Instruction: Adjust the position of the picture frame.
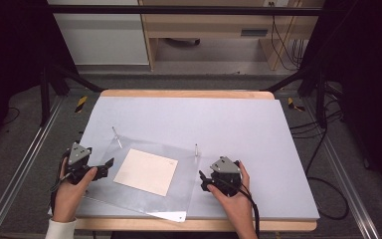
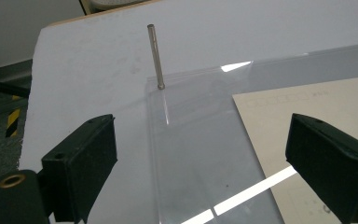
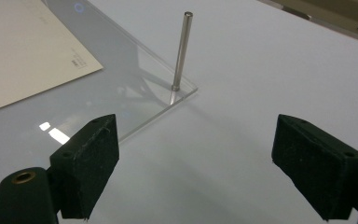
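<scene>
Clear acrylic plate (image 1: 144, 186) flat on table, beige card (image 1: 146, 172) on it, upright metal pins (image 1: 196, 150) at far corners.

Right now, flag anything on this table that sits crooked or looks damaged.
The clear acrylic plate lies turned against the table edges, and the cream sheet on it is skewed too. Both metal pins look intact at its far corners. No damage or spill shows.
</scene>
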The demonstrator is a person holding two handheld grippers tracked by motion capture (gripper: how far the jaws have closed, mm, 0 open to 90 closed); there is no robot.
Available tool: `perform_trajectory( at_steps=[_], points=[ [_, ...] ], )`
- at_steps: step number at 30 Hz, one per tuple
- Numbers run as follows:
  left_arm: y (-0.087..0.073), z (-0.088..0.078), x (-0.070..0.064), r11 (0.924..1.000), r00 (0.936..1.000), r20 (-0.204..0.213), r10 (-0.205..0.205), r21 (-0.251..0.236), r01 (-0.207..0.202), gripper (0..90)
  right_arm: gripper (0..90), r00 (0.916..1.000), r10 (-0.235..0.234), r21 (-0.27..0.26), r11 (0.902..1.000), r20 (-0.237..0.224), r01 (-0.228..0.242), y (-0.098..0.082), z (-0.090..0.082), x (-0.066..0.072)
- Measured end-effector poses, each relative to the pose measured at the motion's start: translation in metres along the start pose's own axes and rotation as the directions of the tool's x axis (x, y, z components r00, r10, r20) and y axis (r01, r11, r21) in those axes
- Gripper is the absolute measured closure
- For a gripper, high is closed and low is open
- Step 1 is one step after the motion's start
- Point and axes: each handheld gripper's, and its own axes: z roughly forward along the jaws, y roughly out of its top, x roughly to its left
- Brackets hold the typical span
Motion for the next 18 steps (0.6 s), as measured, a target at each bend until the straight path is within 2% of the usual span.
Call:
perform_trajectory(
  at_steps=[4, 7, 10, 13, 15, 18],
  points=[
    [0.002, 0.0, 0.0, 0.9999, 0.9998, 0.013, -0.013, 0.003, 0.013, 9.1, 20.5, 0.9998, 0.007, 0.015, 0.9999, 0.016, -0.007, 0.003, 0.003, -0.003],
    [0.01, 0.001, 0.0, 0.9993, 0.9992, 0.025, 0.032, 0.018, -0.032, 10.8, 24.4, 1.0, 0.009, 0.038, 0.9992, 0.002, -0.009, 0.008, 0.005, -0.003],
    [0.019, 0.003, 0.005, 0.9995, 0.999, 0.031, 0.031, -0.002, -0.031, 14.1, 25.9, 0.9998, -0.017, 0.055, 0.9984, -0.01, 0.017, 0.015, 0.007, -0.002],
    [0.031, 0.01, 0.012, 0.9953, 0.997, 0.017, 0.075, 0.06, -0.076, 17.9, 30.1, 0.9992, -0.012, 0.073, 0.9972, -0.037, 0.015, 0.023, 0.01, -0.002],
    [0.038, 0.017, 0.017, 0.9906, 0.994, 0.03, 0.105, 0.085, -0.107, 20.3, 33.2, 0.9989, -0.018, 0.072, 0.9971, -0.043, 0.022, 0.031, 0.011, -0.001],
    [0.046, 0.028, 0.026, 0.986, 0.9923, 0.054, 0.111, 0.119, -0.117, 24.6, 43.6, 0.9982, -0.013, 0.076, 0.9969, -0.059, 0.018, 0.041, 0.019, -0.001]
  ],
)
